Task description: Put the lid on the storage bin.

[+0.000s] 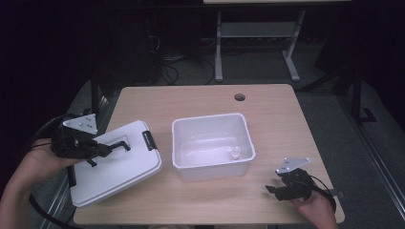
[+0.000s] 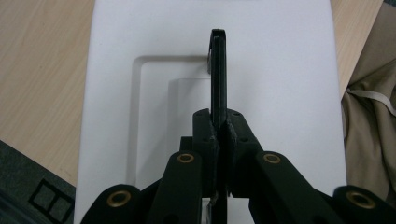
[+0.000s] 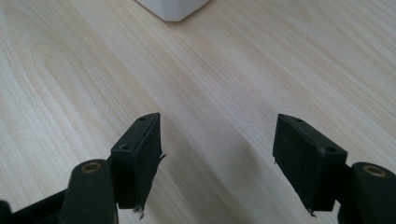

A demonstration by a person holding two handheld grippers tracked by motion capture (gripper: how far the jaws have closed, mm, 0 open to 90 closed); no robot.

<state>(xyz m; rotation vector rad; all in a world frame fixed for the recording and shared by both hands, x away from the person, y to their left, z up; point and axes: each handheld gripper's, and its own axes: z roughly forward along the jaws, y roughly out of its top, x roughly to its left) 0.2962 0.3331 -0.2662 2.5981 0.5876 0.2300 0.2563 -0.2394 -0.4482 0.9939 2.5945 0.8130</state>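
Two grippers at work over a wooden table point(image 1: 200, 205). Left gripper point(image 1: 117, 147) clamped tight on the black handle point(image 1: 120, 143) of a white lid point(image 1: 119, 167); lid lies at the table's left edge, its near-left corner hanging over the rim, a black latch point(image 1: 149, 140) on its right side. High view gives the whole layout: an open white box point(image 1: 212, 164) near the table's middle, just right of the lid, with a small white bottle point(image 1: 235, 153) standing inside near its right wall.

Left gripper view adds the grip itself: handle point(image 2: 218, 79) stands upright on edge between the closed jaws, above a rectangular recess in the lid point(image 2: 280, 70). Cloth shows past the lid's right side.

Right gripper point(image 1: 276, 190) sits low at the near-right corner, well apart from the box. Right gripper view shows its jaws spread with nothing between them but bare tabletop point(image 3: 219, 93), and one box corner point(image 3: 173, 9) at the top.
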